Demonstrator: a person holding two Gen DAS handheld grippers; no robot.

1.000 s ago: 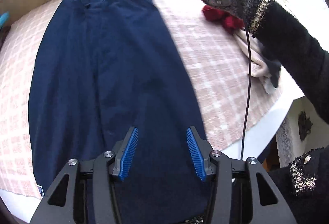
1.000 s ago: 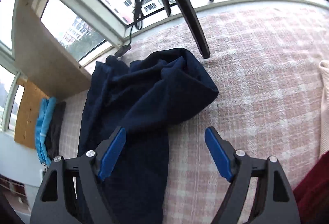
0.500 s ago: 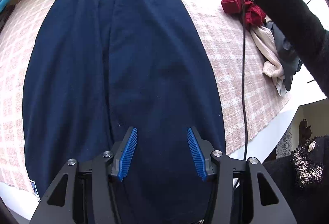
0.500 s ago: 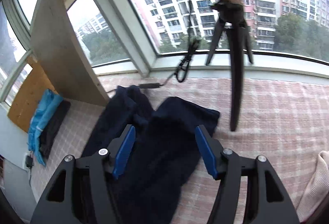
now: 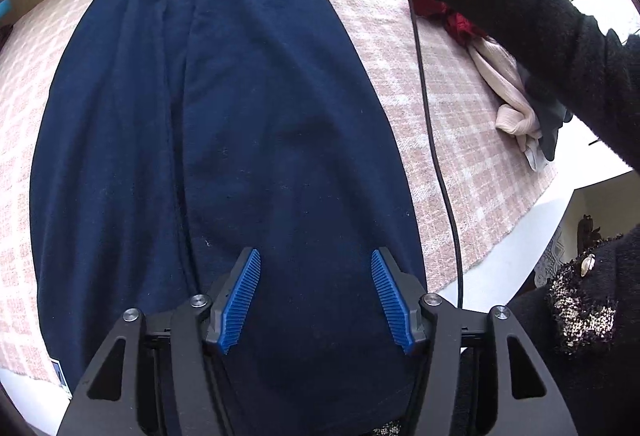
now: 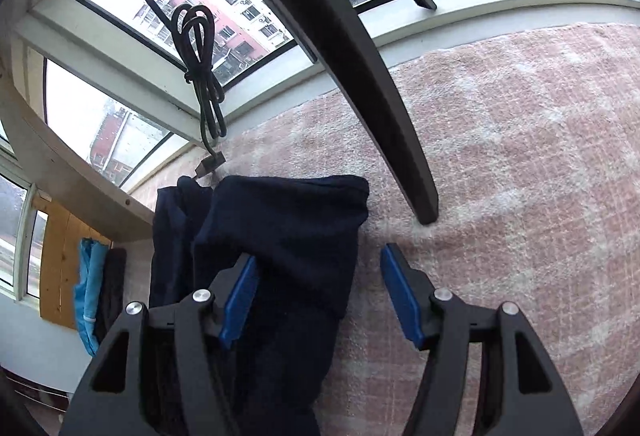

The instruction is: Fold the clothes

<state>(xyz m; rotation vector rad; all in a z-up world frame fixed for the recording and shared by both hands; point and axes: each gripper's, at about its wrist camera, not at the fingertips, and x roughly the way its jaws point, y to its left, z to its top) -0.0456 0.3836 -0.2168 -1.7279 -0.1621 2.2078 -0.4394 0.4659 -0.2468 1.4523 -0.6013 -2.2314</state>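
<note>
Navy trousers lie flat and lengthwise on the desk, one leg stacked on the other, so the long fold looks done and a crosswise fold is probably next. The left gripper hangs over the near end of the trousers, jaws opening, blue pads spread above the cloth and pinching nothing; it sits there, I'd say, ready to pin or lift that end. At the far end of the trousers, the right gripper straddles the right edge of the leg cuffs: one pad over the cloth, the other over the bare blanket, jaws parted with nothing clamped. That placement suits catching both layers at once. A tripod leg stands just right of the cuffs, so watch that. A clothes pile waits well right of the trousers.
</note>
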